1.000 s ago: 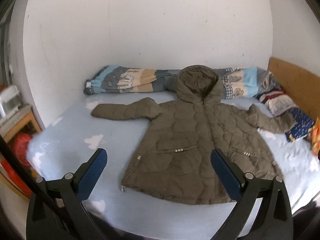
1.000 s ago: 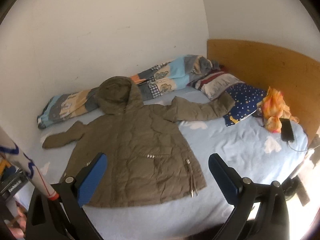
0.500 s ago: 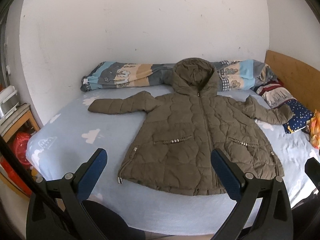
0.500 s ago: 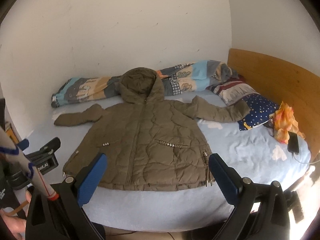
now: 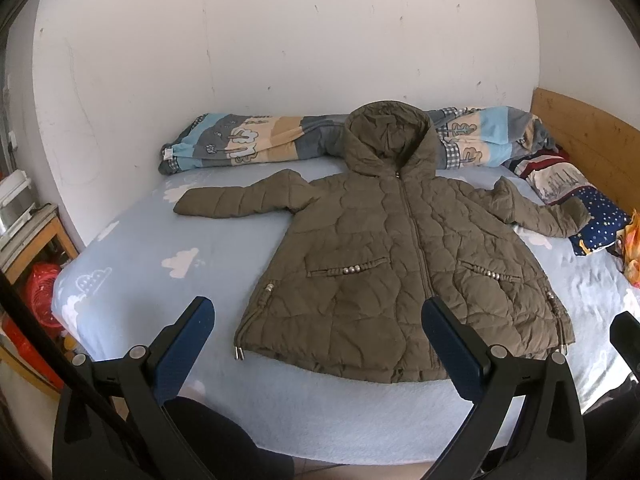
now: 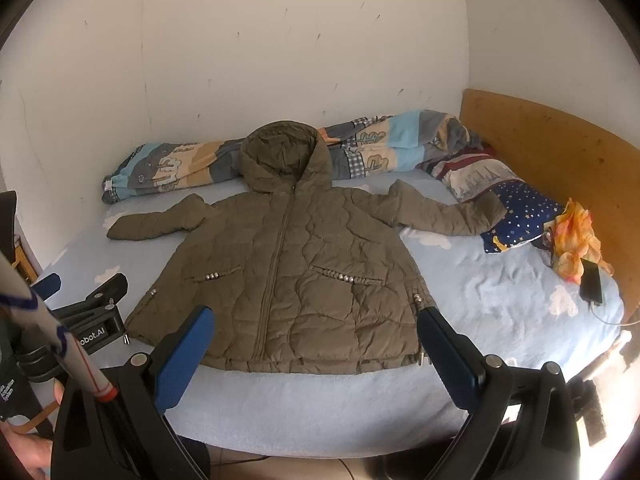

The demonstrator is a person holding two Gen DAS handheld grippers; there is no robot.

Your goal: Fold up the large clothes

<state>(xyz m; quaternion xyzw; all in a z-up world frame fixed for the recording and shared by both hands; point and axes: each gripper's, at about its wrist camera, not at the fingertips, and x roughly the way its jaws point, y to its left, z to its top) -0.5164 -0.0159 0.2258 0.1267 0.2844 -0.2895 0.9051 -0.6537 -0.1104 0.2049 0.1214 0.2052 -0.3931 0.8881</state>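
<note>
The coat (image 5: 400,256) lies flat, zipped, on the bed (image 5: 140,256), both sleeves spread. Both grippers (image 5: 318,344) (image 6: 314,344) hover wide and empty before its hem (only the right view shows the phone (image 6: 591,282)).

You have one olive-brown quilted hooded jacket (image 5: 384,264) lying flat, front up and zipped, on the light-blue bed (image 5: 168,304). Its hood points to the far edge by the wall, its hem lies along the near edge, and both sleeves are spread out towards the bed's sides.
</note>
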